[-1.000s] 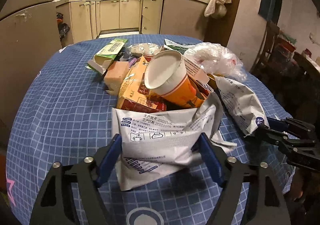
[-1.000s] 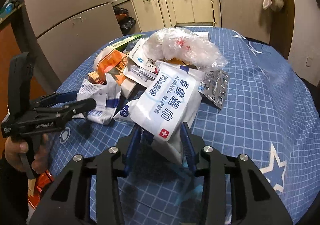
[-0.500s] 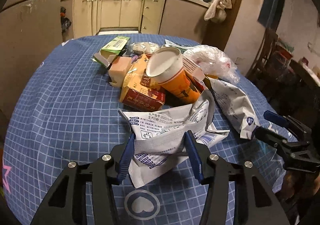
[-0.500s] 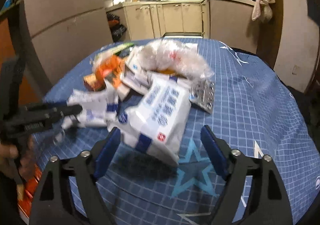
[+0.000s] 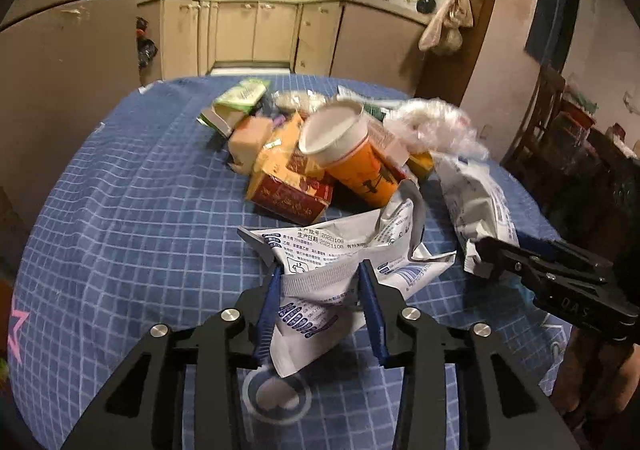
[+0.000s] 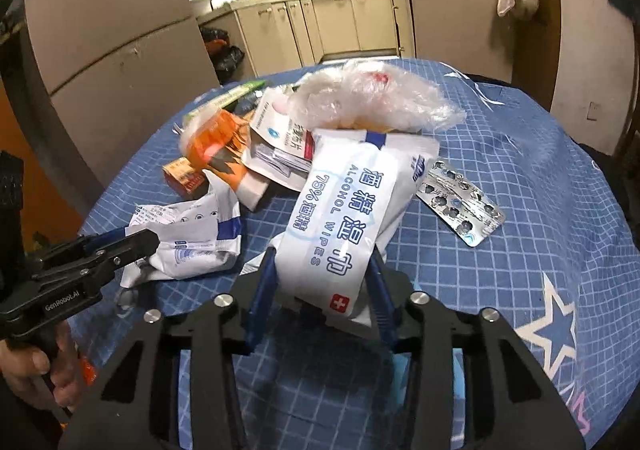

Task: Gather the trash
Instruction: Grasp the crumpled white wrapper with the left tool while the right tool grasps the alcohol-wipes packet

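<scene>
Grippers pinch trash beside the orange cup (image 5: pixel 352 158): left gripper (image 5: pixel 320 282) has just closed on a crumpled wrapper (image 5: pixel 340 250), right gripper (image 6: pixel 322 282) on the wipes pack (image 6: pixel 348 210)

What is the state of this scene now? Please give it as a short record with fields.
surface: table with blue grid cloth
left gripper: jaws just closed, pinching crumpled white wrapper
right gripper: jaws just closed on alcohol wipes pack
pile behind: orange paper cup on its side, red and yellow carton, clear plastic bag
beside pack: blister sheet, flat on cloth
</scene>
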Demonstrator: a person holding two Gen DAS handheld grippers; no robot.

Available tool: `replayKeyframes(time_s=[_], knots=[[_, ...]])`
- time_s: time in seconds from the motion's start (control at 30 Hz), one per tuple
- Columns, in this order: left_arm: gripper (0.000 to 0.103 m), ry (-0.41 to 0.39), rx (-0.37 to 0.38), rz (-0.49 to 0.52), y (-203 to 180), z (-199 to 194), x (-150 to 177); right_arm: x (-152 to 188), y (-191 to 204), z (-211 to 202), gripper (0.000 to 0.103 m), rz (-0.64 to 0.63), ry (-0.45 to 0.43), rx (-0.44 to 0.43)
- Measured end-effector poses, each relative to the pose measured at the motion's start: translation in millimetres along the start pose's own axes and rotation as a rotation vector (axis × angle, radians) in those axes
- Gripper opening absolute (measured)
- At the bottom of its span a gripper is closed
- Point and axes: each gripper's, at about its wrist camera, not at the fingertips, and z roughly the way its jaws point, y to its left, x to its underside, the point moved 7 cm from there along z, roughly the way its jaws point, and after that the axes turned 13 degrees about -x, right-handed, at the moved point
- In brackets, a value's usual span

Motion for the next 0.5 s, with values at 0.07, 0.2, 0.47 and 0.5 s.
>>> replayKeyframes(time_s=[0.07, 0.2, 0.47, 0.5], knots=[[0.039, -0.027, -0.012, -0.020, 4.5, -10.1, -3.1, 4.2, 1.3, -8.0, 0.040, -0.001, -0.020, -0.006], [0.039, -0.090, -0.033, -0.054, 11.6, -36.7, -13.1, 8.2, 5.3, -27.0, 0.039, -0.019, -0.067, -0.001], [0.039, -0.176, -0.037, -0.113, -6.9, -79.1, -38.7, -8.2, 17.8, -74.5, 0.039, -0.077, -0.193, 0.040], [0.039, -0.182, -0.033, -0.119, -10.6, -82.4, -41.4, -13.3, 15.5, -79.0, 0.039, -0.082, -0.208, 0.050]])
